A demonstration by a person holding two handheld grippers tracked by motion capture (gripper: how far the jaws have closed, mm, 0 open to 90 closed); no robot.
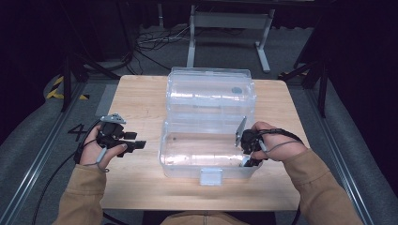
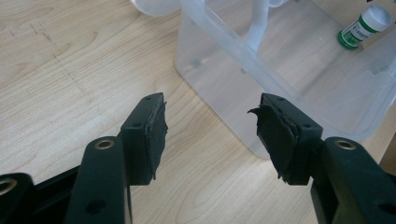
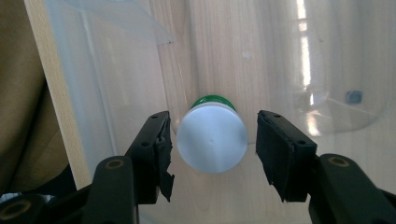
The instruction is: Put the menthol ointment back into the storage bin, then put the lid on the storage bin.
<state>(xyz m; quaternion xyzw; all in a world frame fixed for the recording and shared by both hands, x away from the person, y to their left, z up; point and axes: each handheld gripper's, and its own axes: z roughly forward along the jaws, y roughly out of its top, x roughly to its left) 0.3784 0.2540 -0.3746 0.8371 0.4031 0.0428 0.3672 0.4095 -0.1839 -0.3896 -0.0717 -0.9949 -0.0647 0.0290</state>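
Your right gripper (image 3: 212, 144) stands open inside the box (image 1: 174, 140), the bottle (image 3: 211, 140) between its pads, untouched. Your left gripper (image 2: 208, 126) gapes empty beside the box.

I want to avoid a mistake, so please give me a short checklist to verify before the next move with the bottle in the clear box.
1. Bottle lies between the right gripper jaws: ok.
2. Pads free of the bottle, a gap on each side: ok.
3. Bottle inside the clear box, on its floor: ok.
4. Box lid open: ok.
5. Left gripper open, empty, outside the box: ok.
6. Bottle cap tight: cannot tell.
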